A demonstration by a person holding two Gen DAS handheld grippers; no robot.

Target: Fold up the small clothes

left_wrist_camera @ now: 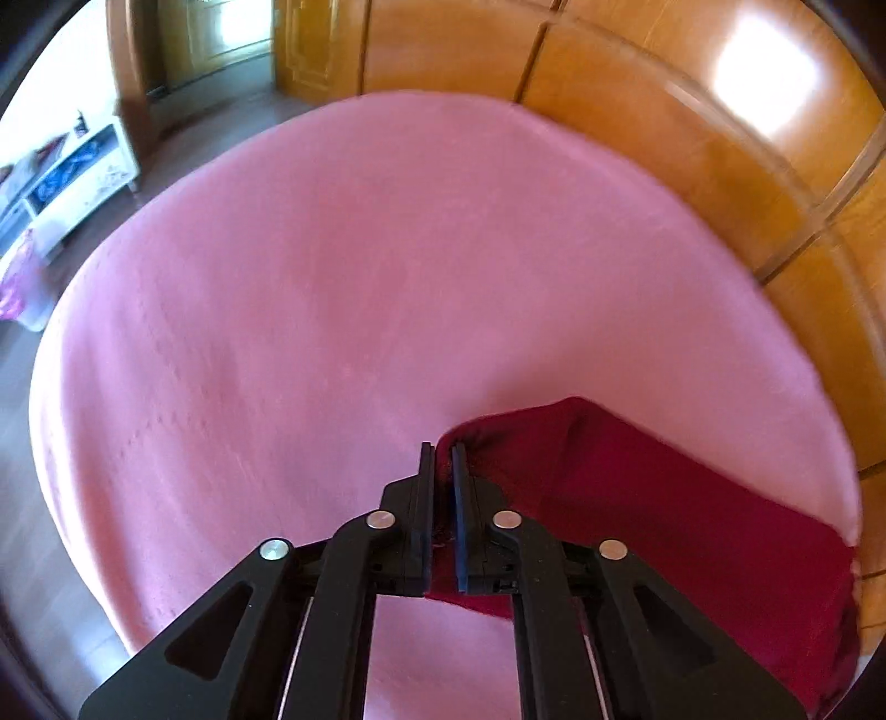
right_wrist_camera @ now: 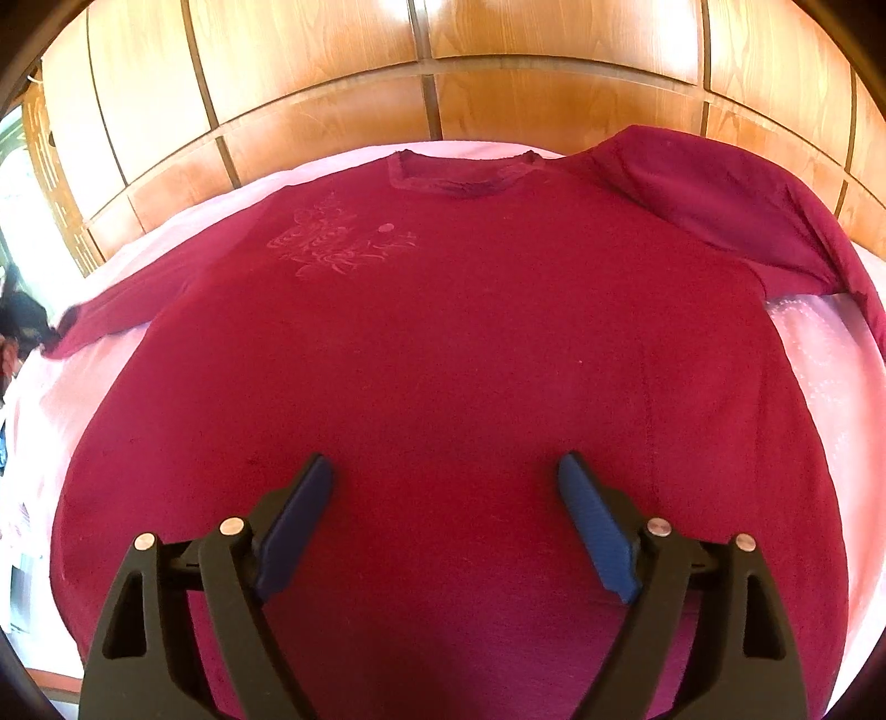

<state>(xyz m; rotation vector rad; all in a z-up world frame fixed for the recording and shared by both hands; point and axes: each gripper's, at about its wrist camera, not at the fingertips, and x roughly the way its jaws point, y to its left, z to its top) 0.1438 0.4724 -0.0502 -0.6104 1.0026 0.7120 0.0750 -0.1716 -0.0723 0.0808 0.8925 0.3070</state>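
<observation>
A dark red long-sleeved shirt (right_wrist_camera: 443, 343) lies front up on a pink sheet (right_wrist_camera: 819, 354), neckline towards the wooden wall. Its right sleeve (right_wrist_camera: 736, 210) is folded in over the shoulder. Its left sleeve (right_wrist_camera: 127, 299) stretches out to the left. My right gripper (right_wrist_camera: 446, 471) is open and empty, hovering over the shirt's lower body. In the left wrist view my left gripper (left_wrist_camera: 443, 451) is shut on the cuff end of a red sleeve (left_wrist_camera: 664, 509), just above the pink sheet (left_wrist_camera: 332, 277).
Wooden wall panels (right_wrist_camera: 443, 55) run behind the bed. In the left wrist view a white low cabinet (left_wrist_camera: 72, 183) stands on the floor at far left, and a wooden door (left_wrist_camera: 315, 44) is at the back.
</observation>
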